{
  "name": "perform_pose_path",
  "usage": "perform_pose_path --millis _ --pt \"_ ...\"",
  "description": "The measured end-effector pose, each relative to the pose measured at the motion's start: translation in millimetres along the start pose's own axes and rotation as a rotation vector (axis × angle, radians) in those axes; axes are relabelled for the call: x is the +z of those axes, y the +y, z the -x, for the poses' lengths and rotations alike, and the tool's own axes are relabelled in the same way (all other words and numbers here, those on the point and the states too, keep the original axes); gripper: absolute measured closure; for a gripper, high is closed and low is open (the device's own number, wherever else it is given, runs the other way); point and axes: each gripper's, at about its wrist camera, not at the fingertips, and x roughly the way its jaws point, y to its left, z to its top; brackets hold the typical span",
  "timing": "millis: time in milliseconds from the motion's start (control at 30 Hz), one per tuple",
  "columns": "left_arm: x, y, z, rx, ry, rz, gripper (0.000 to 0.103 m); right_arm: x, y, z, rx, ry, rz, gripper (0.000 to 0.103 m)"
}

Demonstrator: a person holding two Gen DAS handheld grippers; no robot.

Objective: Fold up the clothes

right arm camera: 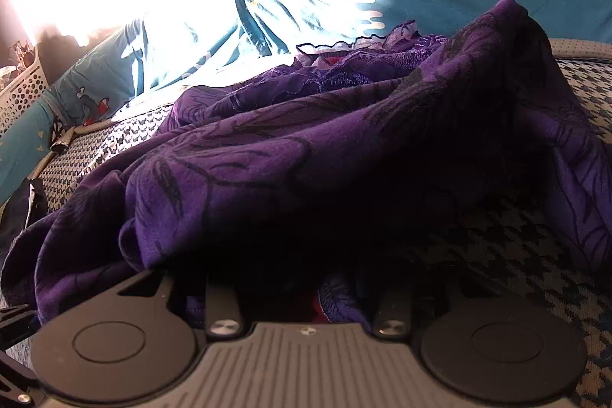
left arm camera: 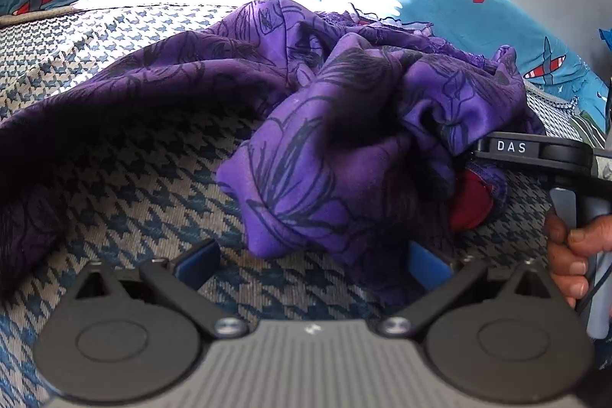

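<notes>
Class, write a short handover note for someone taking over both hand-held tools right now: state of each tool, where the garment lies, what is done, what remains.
Left tool: open, blue pads apart, a corner of the crumpled purple floral-print garment hanging between them, not pinched.
Right tool: buried in the garment's folds; cloth lies between its fingers, but a firm grip cannot be confirmed.
Garment: bunched in a heap on the blue-and-cream houndstooth cover, with red fabric showing underneath.
Done: no fold visible.
Left: spread it flat, then fold.
</notes>
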Motion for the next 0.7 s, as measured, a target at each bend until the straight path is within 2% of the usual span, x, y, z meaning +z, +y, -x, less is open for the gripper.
perform_pose_path --millis 67,167,300,433,567,700 --pt "-2 -1 1 0.006 -0.002 -0.008 0.0 -1 3 2 -0.005 -0.004 0.013 0.081" --pt "-3 0 1 0.011 -0.001 -0.012 0.0 0 -1 12 -0.013 -0.014 -0.009 0.091" --pt "-4 3 2 0.011 -0.002 -0.01 0.0 -2 -1 40 -0.029 -0.069 -0.036 0.092" --pt "-6 8 6 0.012 -0.001 0.001 0.0 -7 -7 78 -0.05 -0.155 -0.118 0.092" --pt "-8 14 11 0.006 0.003 0.015 0.0 -24 -19 113 -0.08 -0.205 -0.25 0.092" --pt "-10 16 16 -0.002 0.008 0.023 0.0 -58 -36 149 -0.075 -0.246 -0.468 0.092"
